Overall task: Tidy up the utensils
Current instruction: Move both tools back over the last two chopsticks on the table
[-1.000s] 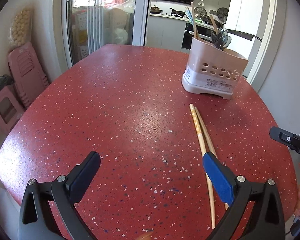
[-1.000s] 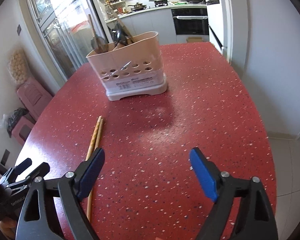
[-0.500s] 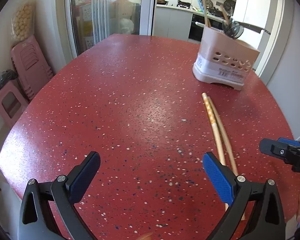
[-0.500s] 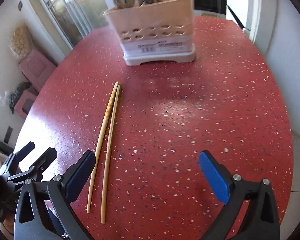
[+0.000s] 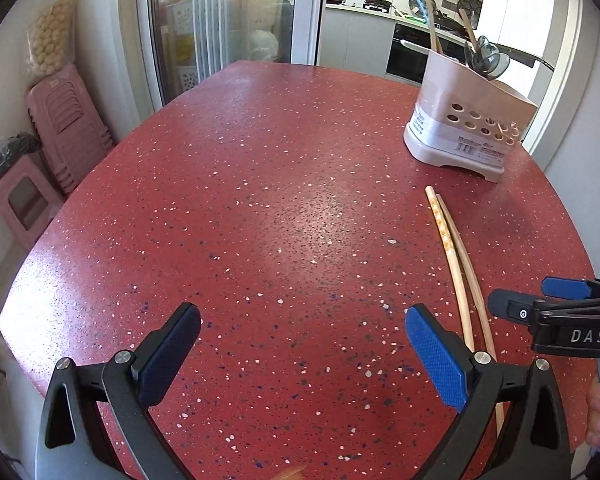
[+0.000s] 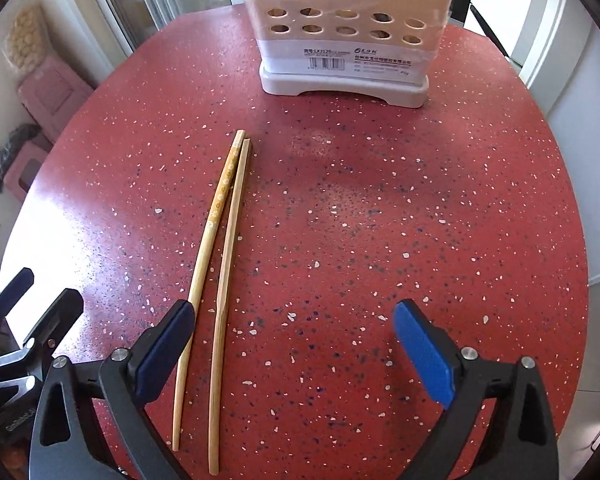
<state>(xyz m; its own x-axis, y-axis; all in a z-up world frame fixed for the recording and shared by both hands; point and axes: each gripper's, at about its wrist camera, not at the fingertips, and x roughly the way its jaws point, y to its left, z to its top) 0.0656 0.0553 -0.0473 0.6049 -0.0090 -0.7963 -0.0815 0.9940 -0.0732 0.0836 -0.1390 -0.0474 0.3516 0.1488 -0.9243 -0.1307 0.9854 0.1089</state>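
Right gripper (image 6: 296, 340) agape, seemingly above chopsticks (image 6: 220, 256)

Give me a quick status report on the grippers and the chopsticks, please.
Left gripper open, empty. Right gripper open, empty, above the table. Chopsticks flat on red table, short of utensil holder. Nothing between them.

The table (image 6: 420, 200) is deep red with white and dark blue-black specks all over, terrazzo style. On it, the chopsticks (image 6: 224, 216) are pale bamboo tan; the one farther from the holder's middle has a small orange-and-white printed pattern on its upper half. The utensil holder (image 6: 344, 40) is pale pinkish beige with rows of round holes, a white label band and an off-white base. Both grippers are black with blue pads (image 6: 424, 354). Beside the table, the stools (image 5: 60, 120) are dusty pink.
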